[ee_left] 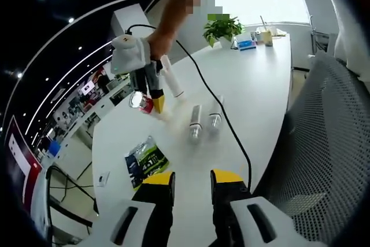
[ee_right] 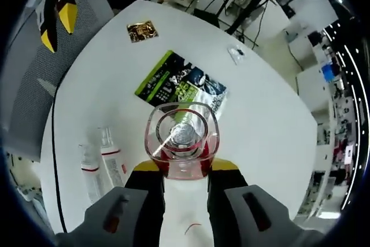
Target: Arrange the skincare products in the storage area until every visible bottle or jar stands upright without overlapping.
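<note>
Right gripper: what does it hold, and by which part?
The right gripper holds a white bottle with a clear, red-tinted cap, its jaws shut on the neck just below the cap.

A green snack packet (ee_right: 182, 88) lies on the white table (ee_right: 272, 120) beyond the jaws; a potted plant (ee_left: 222, 29) (far end) stands farther off.

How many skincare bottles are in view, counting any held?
3. Two slim white bottles stand side by side on the white table; a red-capped bottle is clamped in the right hand-held gripper. Others may be hidden.
</note>
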### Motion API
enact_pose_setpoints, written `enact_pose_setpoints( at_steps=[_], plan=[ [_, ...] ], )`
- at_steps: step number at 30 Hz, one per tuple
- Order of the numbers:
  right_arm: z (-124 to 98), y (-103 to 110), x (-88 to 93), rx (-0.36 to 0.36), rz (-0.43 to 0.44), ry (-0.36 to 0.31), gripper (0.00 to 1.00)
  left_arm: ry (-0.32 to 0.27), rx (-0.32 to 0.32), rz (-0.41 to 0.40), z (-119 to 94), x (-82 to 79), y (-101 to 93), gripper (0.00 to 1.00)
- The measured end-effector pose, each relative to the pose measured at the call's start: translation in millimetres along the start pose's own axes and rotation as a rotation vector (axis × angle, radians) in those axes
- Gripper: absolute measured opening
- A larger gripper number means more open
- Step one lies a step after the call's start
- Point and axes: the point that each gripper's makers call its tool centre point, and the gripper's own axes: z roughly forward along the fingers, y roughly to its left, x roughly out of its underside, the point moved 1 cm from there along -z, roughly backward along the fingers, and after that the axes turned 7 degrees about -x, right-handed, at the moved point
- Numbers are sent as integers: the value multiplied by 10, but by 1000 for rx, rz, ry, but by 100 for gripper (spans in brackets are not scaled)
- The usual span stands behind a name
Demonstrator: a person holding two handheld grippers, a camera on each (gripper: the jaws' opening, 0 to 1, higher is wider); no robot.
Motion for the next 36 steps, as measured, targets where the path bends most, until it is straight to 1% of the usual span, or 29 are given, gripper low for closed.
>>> enact_pose_setpoints(
  at_steps=[5, 8, 13, 15, 16, 18, 21, 22, 23, 25, 26, 28, 30, 31, 32, 34, 36],
  plan=[
    [-85, -28, -51, 21, 50, -40, 24, -2, 1, 0, -5, -5, 3, 25],
    [-156, -23, -121, 41, 78, -72, 24, -4, 1, 1, -6, -11, 4, 25],
    [-291, 46, -285, 71, 128, -137, 24, -10, 7, 1, -13, -25, -6, 25],
    [-372, 101, -385, 89, 152, -177, 24, -16, 16, -3, -18, -39, -21, 25],
    [-389, 111, -401, 93, 157, -184, 24, -22, 17, -4, -22, -50, -24, 25],
    [-478, 151, -485, 117, 189, -224, 24, -27, 30, -8, -26, -63, -44, 25],
    [-683, 226, -605, 177, 252, -302, 24, -43, 49, -4, -30, -92, -83, 25],
    [-744, 259, -631, 195, 267, -319, 24, -45, 55, -2, -30, -96, -96, 25],
    [-834, 302, -654, 224, 312, -352, 24, -46, 58, -1, -29, -96, -104, 25],
    [-948, 374, -673, 247, 362, -408, 25, -49, 63, 1, -30, -100, -117, 25],
    [-1023, 443, -664, 250, 431, -452, 25, -54, 62, 2, -35, -110, -119, 25],
    [-1120, 560, -635, 239, 535, -510, 25, -67, 58, 6, -43, -128, -120, 25],
    [-1267, 726, -583, 257, 684, -613, 24, -58, 74, 14, -36, -113, -157, 25],
    [-1289, 756, -562, 260, 711, -626, 24, -55, 86, 19, -30, -104, -186, 25],
    [-1345, 820, -489, 278, 779, -666, 24, -56, 96, 23, -28, -105, -205, 25],
    [-1430, 919, -392, 303, 860, -720, 24, -49, 128, 29, -27, -94, -270, 25],
    [-1561, 1069, -218, 331, 987, -803, 24, -41, 155, 43, -20, -79, -329, 25]
  ],
)
